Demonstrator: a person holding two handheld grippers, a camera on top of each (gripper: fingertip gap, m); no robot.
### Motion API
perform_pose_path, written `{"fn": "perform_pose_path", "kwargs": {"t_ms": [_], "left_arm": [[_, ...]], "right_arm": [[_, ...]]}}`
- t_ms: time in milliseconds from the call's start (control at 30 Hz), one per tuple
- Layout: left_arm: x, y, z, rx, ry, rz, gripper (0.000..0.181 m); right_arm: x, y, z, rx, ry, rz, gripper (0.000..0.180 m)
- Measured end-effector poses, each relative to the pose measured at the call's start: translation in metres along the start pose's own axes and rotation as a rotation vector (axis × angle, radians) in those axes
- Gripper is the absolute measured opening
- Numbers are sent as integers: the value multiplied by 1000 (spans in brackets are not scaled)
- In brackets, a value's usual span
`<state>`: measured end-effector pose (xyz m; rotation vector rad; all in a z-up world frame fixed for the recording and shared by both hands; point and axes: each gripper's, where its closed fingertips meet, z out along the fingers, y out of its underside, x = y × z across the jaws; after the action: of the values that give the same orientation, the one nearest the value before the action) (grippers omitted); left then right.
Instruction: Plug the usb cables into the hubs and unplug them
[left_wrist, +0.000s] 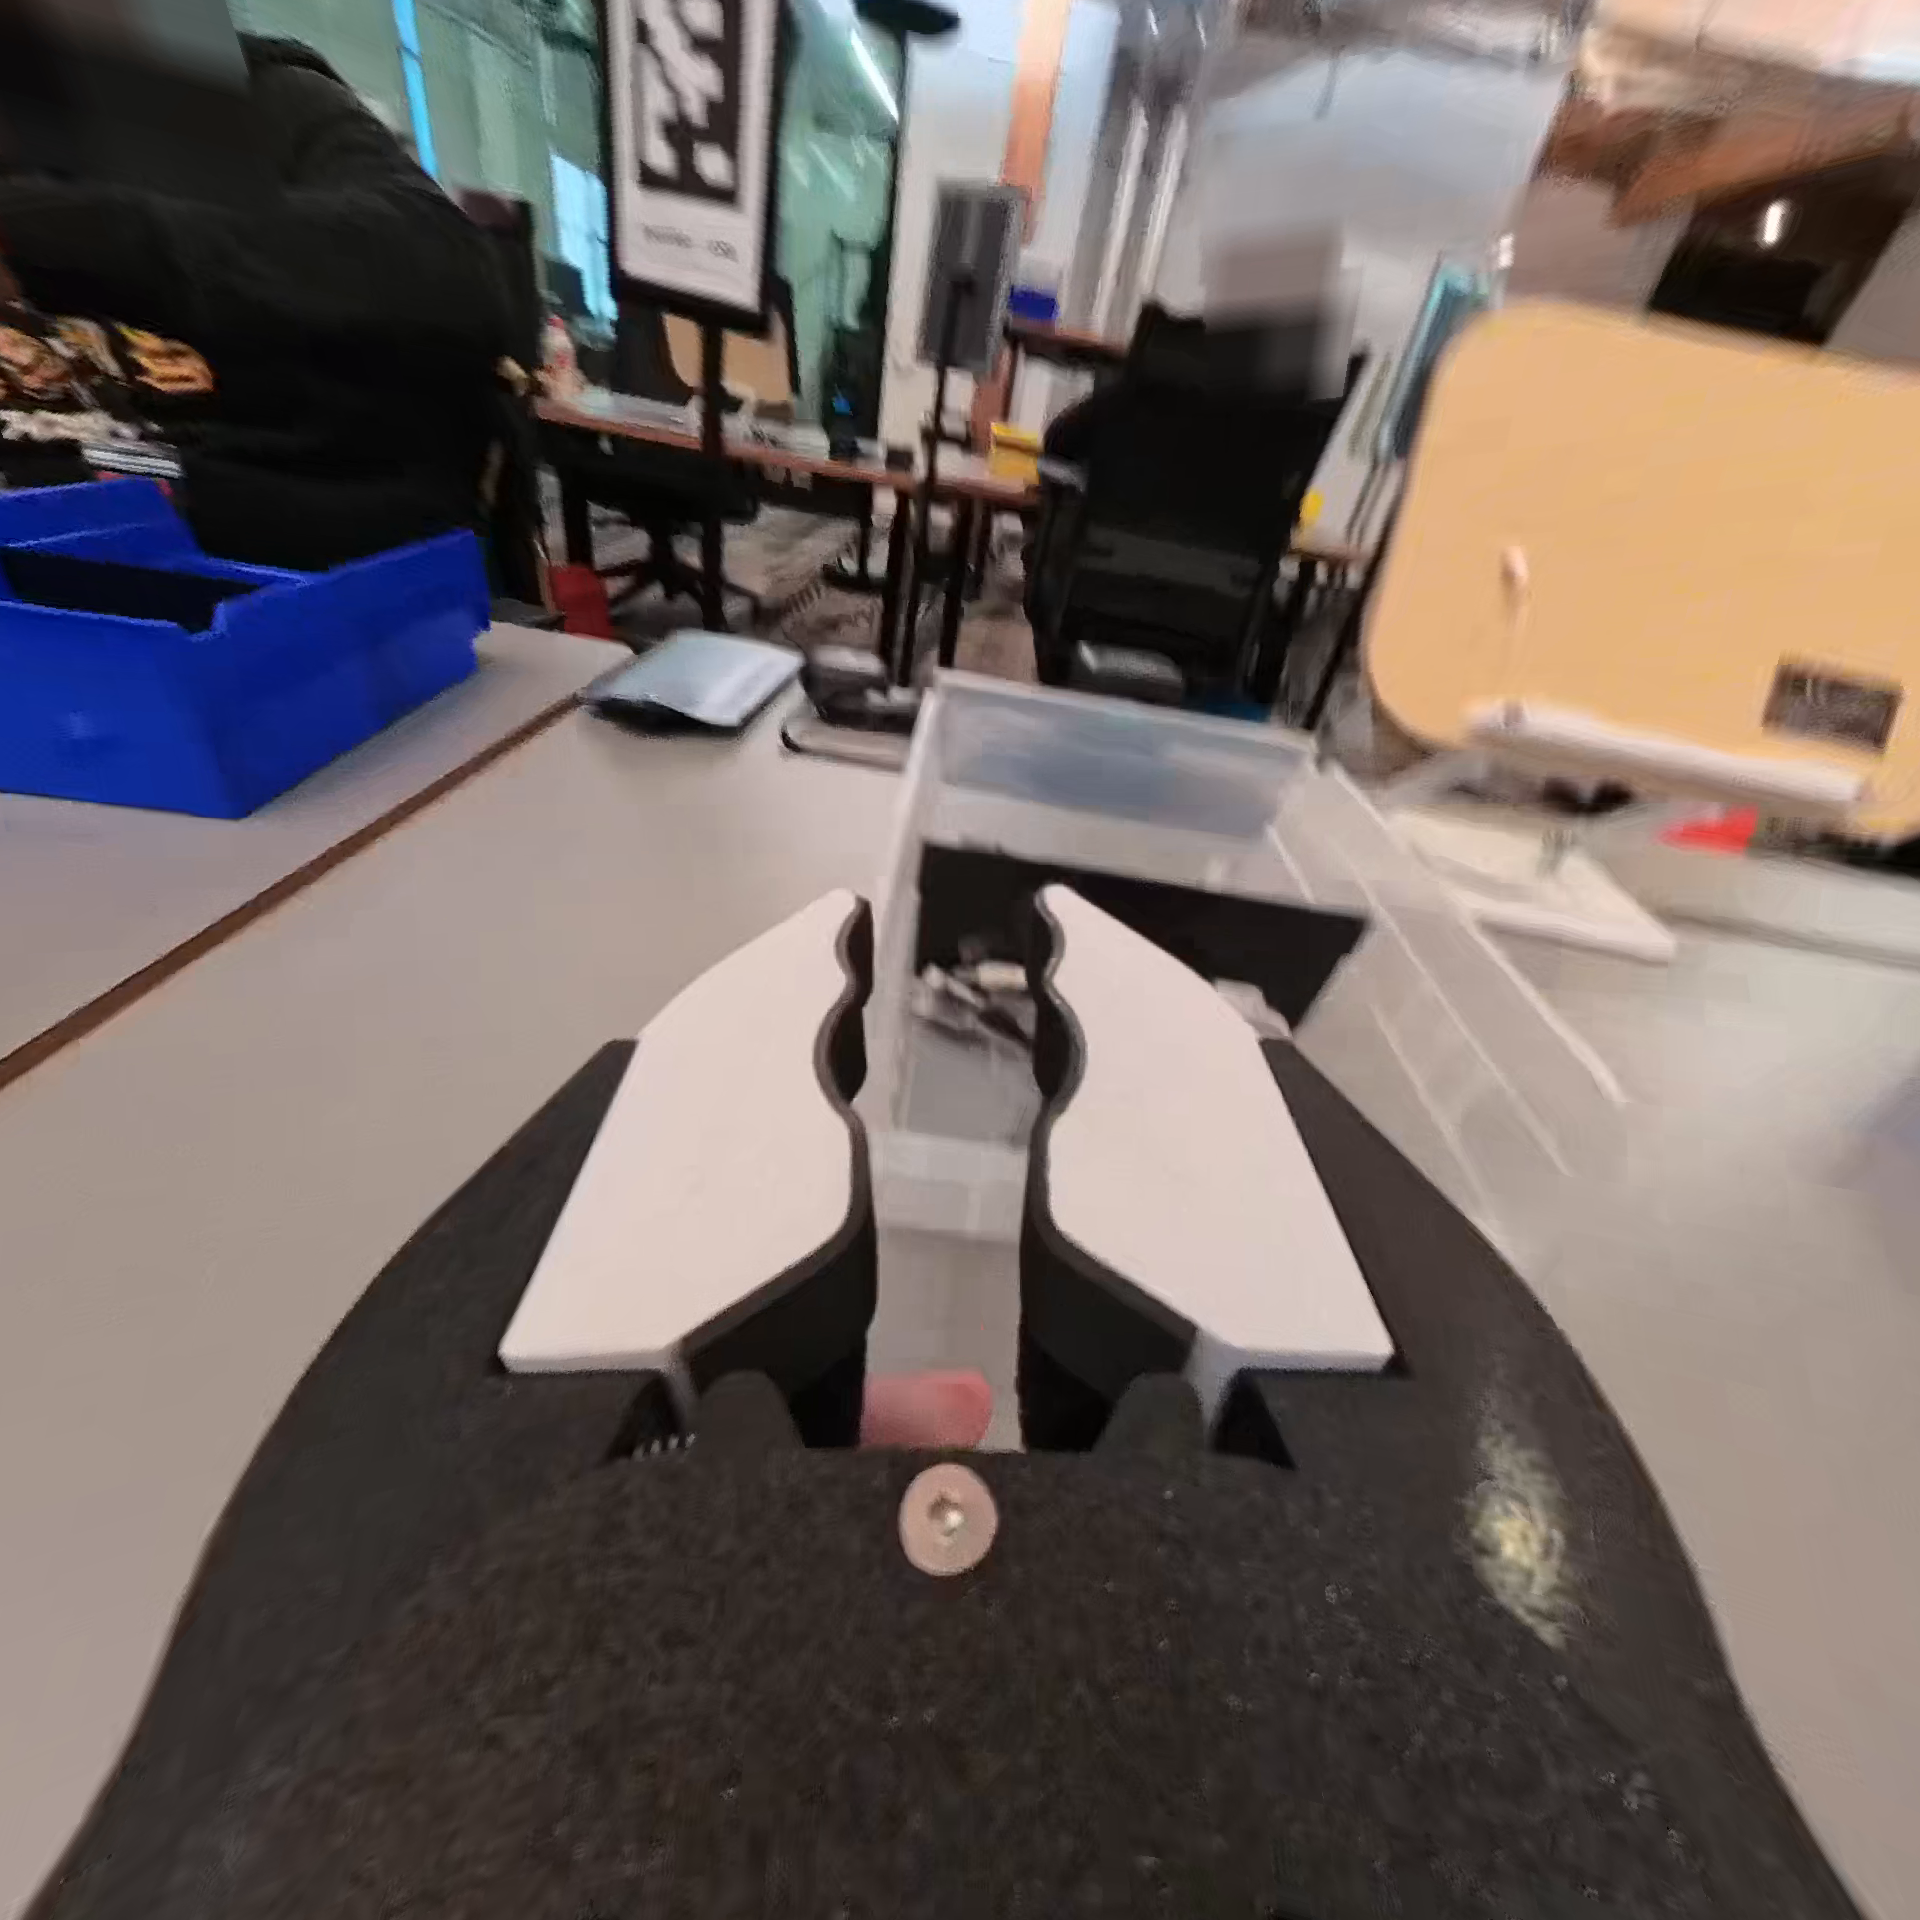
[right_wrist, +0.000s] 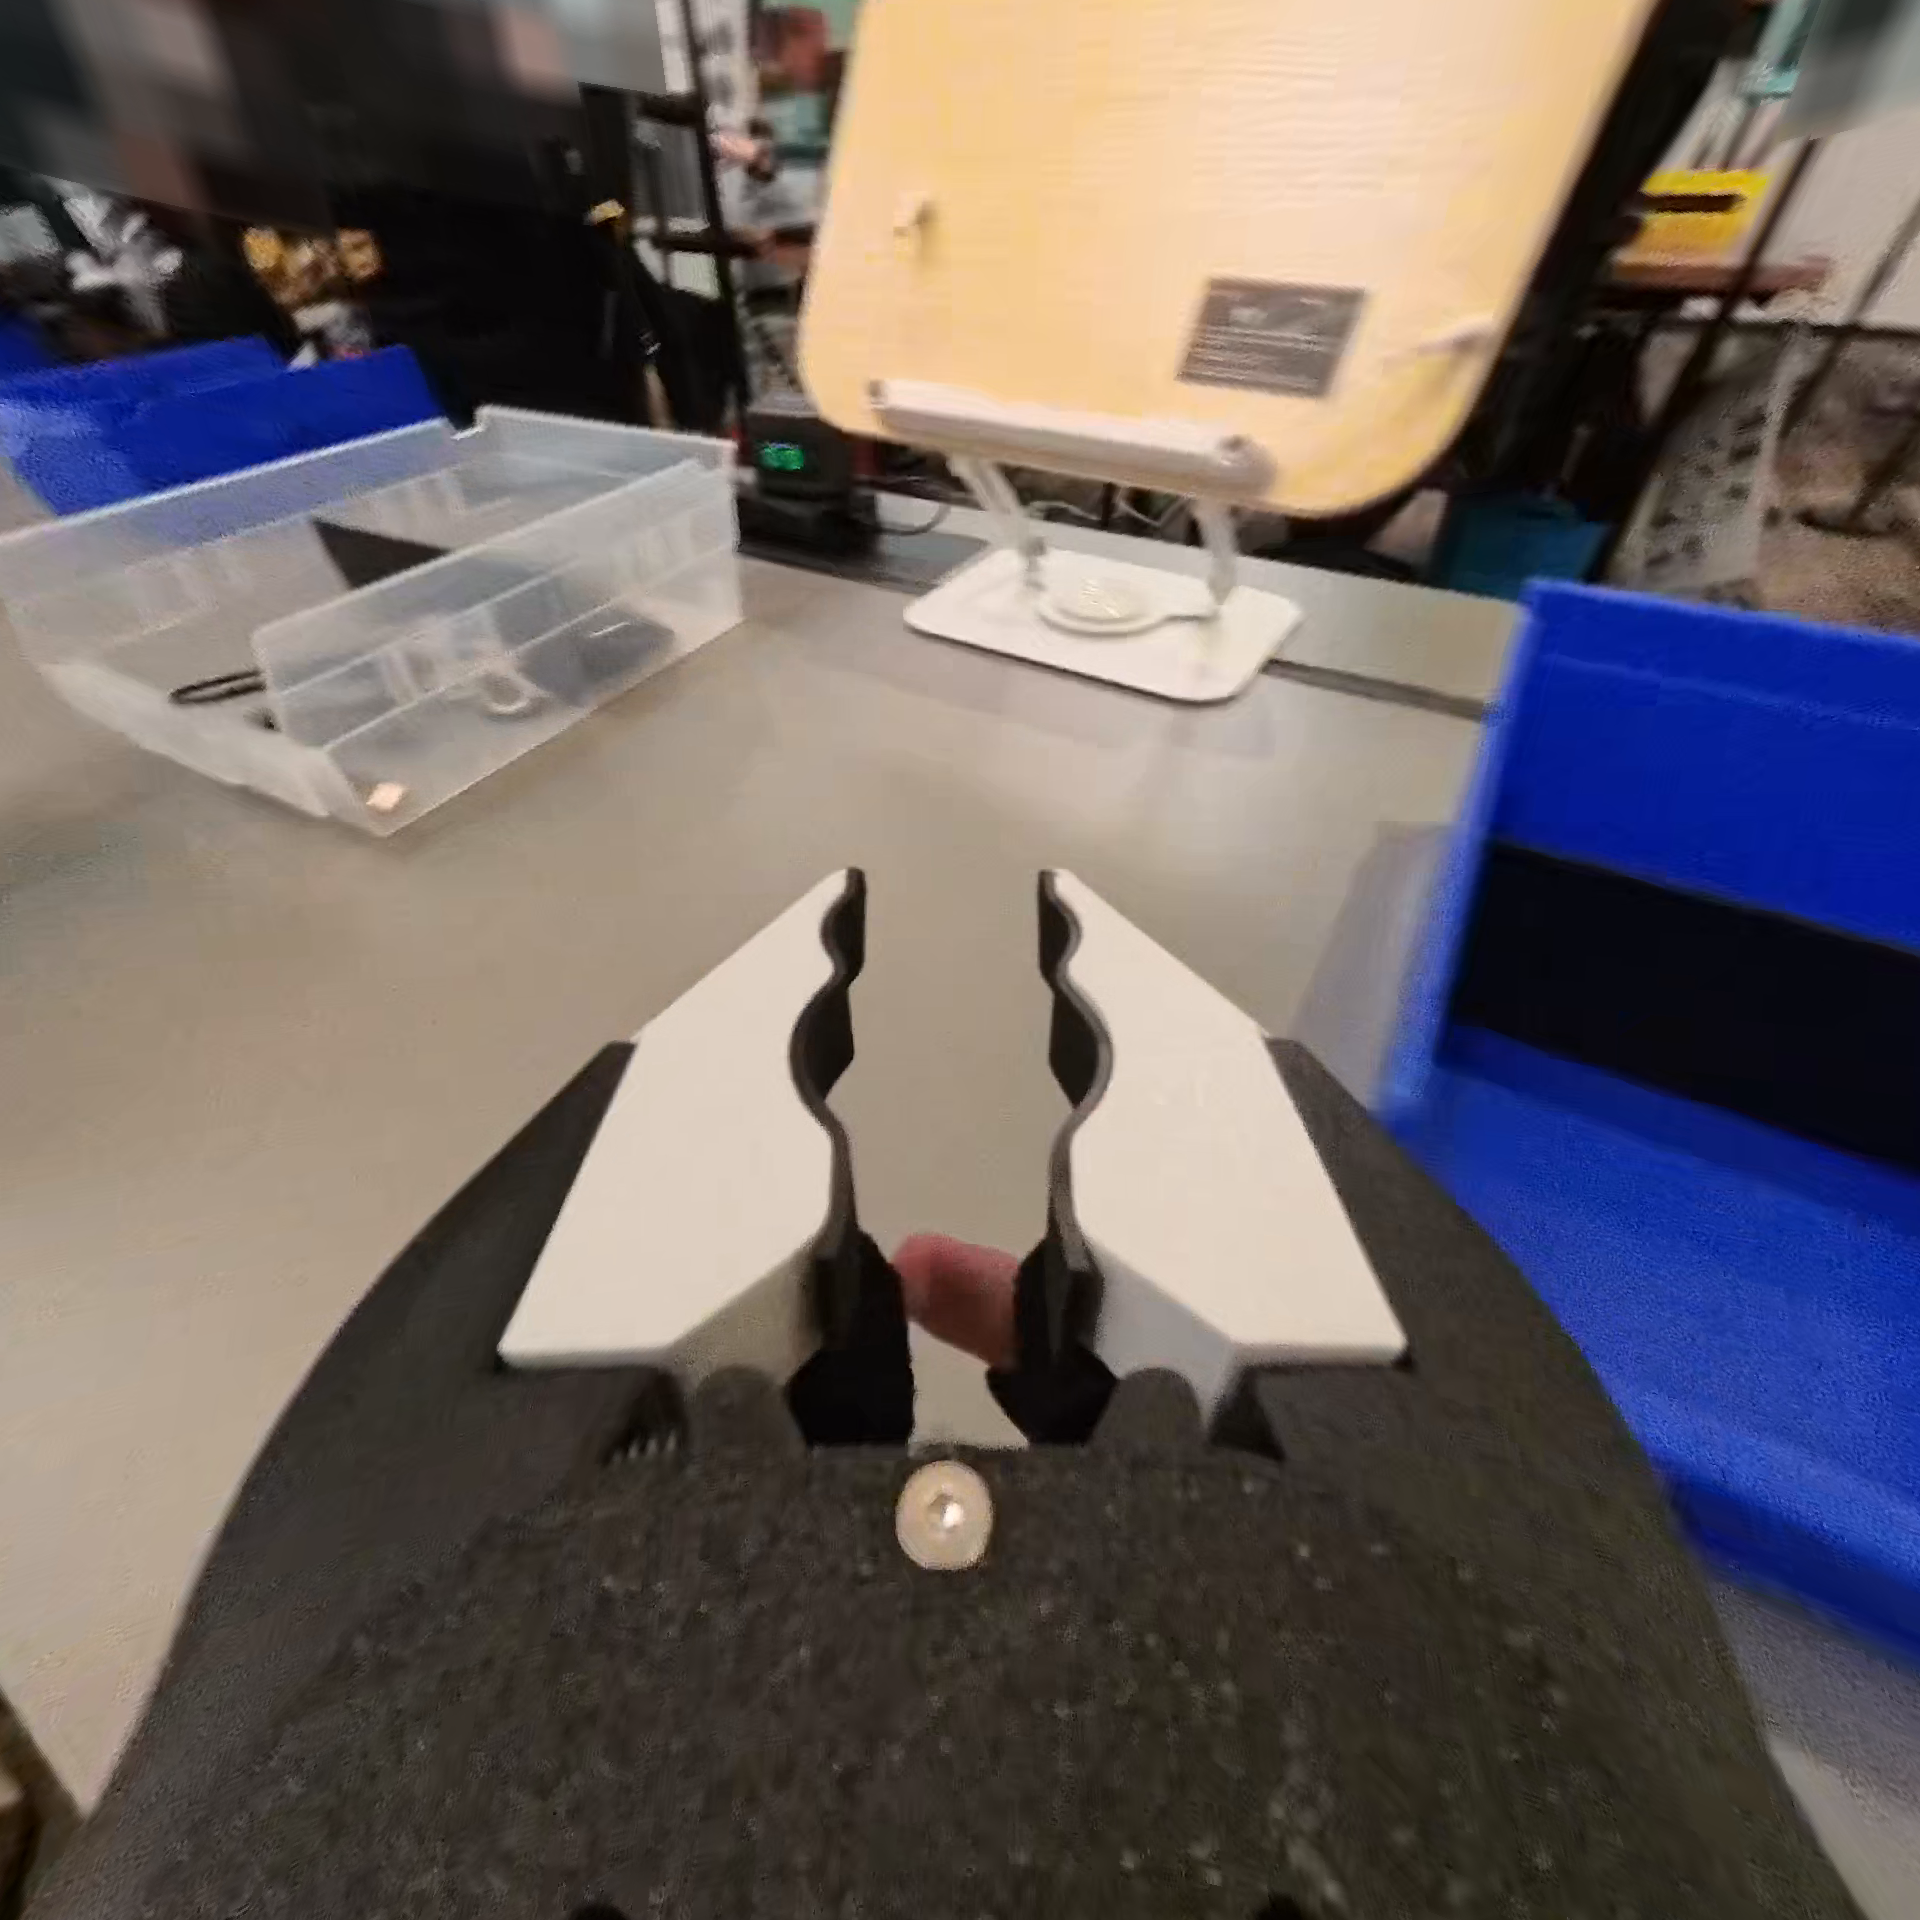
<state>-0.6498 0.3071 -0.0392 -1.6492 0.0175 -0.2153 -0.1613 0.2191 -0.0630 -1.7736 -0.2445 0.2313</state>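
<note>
The clear plastic box (left_wrist: 1101, 790) of cables lies dead ahead of the left gripper (left_wrist: 954, 914), nearer than the right gripper (right_wrist: 951, 894); both jaws gape, empty.

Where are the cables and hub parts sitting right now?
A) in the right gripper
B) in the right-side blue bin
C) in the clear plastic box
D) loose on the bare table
C: dark cables lie inside the clear plastic box; the right gripper is open and empty.

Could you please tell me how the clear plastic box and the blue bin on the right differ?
The clear plastic box is see-through, showing cables inside; the blue plastic bin is opaque with a dark opening. The box lies far left of the right gripper; the bin sits close right. Both rest on the grey table.
</note>
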Motion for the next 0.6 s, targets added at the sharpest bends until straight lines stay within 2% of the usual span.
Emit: {"fn": "perform_pose_path", "kwargs": {"t_ms": [67,133,233,300,433,600], "left_arm": [[19,32,-8,-107,-27,80,27],[43,58,-14,-159,-8,70,16],[81,85,-11,-256,83,59,27],[96,91,-5,-265,106,118,33],[115,93,4,-262,162,225,35],[125,88,5,-248,216,205,35]], "right_arm": [[43,15,-31,39,87,107,33],[80,33,-57,58,177,184,33],[129,50,-81,79,325,225,38],[148,59,-84,33,388,216,41],[150,69,-77,-60,415,199,41],[132,76,-73,-76,369,271,49]]}}
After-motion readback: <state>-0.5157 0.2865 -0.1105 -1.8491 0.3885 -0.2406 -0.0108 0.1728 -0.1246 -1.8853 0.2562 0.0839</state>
